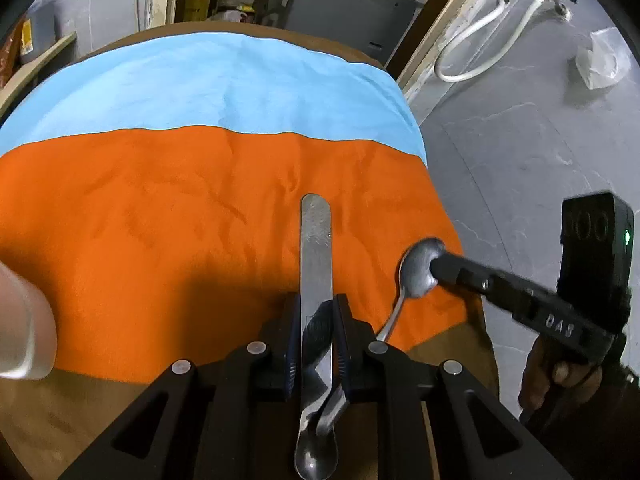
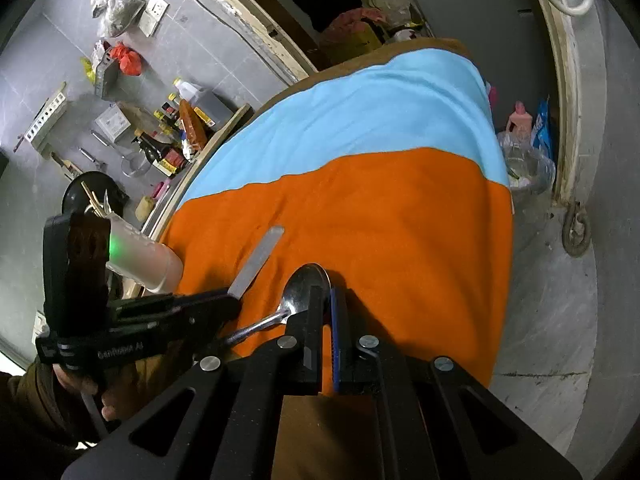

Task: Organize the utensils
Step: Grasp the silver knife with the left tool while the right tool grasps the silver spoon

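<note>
The left gripper (image 1: 316, 320) is clamped on a flat-handled steel spoon (image 1: 316, 248), handle pointing straight out over the orange cloth (image 1: 160, 208). The right gripper (image 2: 326, 308) is nearly closed over a small steel spoon (image 2: 298, 292) lying on that cloth's near edge; can't tell if it's gripping.

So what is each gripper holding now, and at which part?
The left gripper grips a flat-handled spoon along its handle. The right gripper has its jaws at the bowl of the second spoon; a firm grip cannot be told.
</note>
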Demonstrator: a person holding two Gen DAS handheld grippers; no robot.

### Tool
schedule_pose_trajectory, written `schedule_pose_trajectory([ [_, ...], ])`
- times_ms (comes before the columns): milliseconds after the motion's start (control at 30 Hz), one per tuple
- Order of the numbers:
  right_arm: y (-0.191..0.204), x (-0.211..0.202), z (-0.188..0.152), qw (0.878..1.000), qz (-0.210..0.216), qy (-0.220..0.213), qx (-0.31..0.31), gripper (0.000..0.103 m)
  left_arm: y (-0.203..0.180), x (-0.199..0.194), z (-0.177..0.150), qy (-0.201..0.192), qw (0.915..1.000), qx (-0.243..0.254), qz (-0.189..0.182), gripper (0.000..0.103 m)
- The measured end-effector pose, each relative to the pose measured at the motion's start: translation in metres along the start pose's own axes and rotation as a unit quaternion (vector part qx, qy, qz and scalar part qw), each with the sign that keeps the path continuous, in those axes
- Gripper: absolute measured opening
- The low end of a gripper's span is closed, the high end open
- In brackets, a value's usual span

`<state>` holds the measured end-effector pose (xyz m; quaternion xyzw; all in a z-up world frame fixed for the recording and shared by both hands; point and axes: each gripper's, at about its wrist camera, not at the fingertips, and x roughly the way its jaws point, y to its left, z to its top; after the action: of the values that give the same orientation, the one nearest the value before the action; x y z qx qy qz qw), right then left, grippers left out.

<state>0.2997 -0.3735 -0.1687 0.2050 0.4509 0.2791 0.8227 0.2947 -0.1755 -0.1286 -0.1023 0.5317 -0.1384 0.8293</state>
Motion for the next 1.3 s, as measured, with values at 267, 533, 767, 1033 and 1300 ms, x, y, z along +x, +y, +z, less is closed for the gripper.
schedule_pose_trajectory([
  [267, -0.006, 0.006, -0.005, 0.999, 0.016, -0.003, 0.031, 0.004, 0.001, 0.004, 0.005, 0.013, 0.9998, -0.001, -0.013, 0.015],
  [533, -0.002, 0.013, -0.006, 0.999, 0.021, 0.005, 0.037, 0.004, -0.001, 0.007, 0.007, 0.013, 0.9997, -0.013, -0.018, 0.014],
  [767, 0.0, 0.019, -0.007, 0.998, 0.024, 0.002, 0.059, 0.005, -0.002, 0.007, 0.007, 0.019, 0.9997, -0.002, -0.012, 0.014],
  [1033, 0.008, 0.025, -0.007, 0.997, 0.012, 0.001, 0.077, 0.005, -0.003, 0.003, 0.005, 0.022, 0.9996, -0.008, -0.016, 0.014],
  [1300, 0.02, 0.024, -0.013, 0.994, -0.018, -0.013, 0.106, 0.004, -0.002, -0.003, -0.005, 0.016, 0.9998, -0.005, -0.014, 0.013],
])
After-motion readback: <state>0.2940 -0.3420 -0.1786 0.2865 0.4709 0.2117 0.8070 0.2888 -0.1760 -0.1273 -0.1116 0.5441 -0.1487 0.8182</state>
